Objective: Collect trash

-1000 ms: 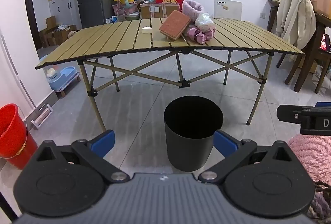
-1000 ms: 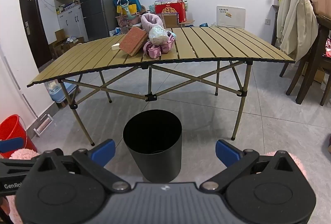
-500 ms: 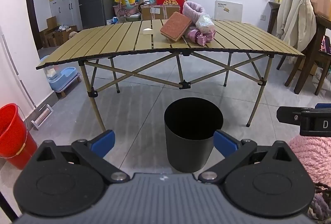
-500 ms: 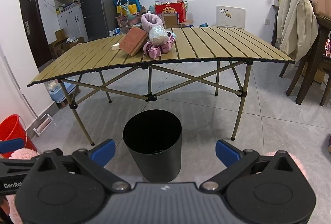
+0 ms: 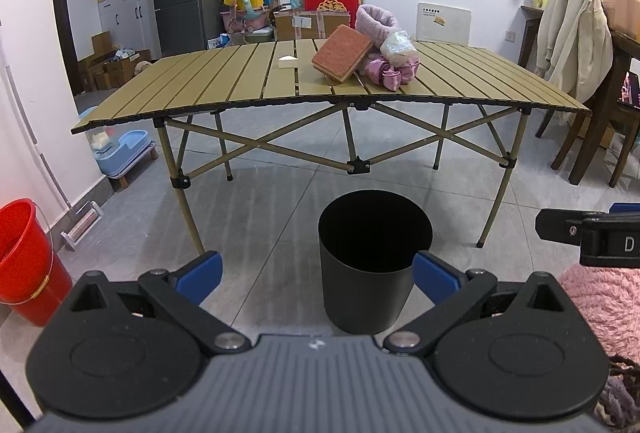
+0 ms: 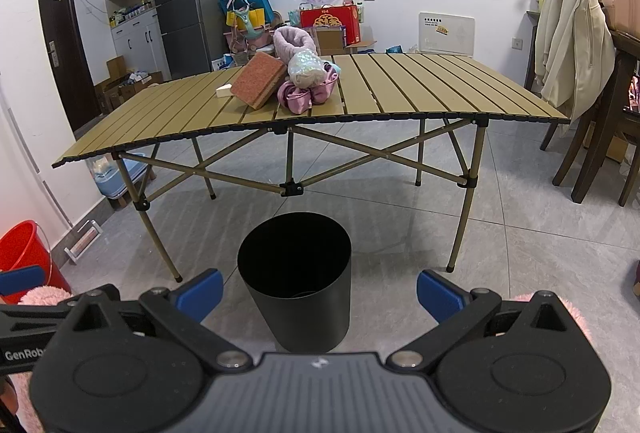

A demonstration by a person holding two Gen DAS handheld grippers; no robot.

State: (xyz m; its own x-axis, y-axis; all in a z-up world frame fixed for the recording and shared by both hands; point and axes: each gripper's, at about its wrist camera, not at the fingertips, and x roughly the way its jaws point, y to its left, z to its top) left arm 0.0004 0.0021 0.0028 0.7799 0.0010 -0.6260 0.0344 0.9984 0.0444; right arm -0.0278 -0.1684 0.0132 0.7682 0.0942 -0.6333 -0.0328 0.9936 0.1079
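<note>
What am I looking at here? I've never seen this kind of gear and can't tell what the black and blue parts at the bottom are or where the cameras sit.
There is no robot. A person holds a two-finger gripper in each hand, and each gripper carries a wide-angle camera looking forward along its fingers. One picture comes from the left gripper, the other from the right gripper. The blue tips are the finger pads; both grippers are open and hold nothing. Ahead, on the floor, stands a black bin. Behind it is a folding table bearing a reddish sponge block, a small white piece, a clear bag and pink cloth bundles. A red bucket stands on the far left.
</note>
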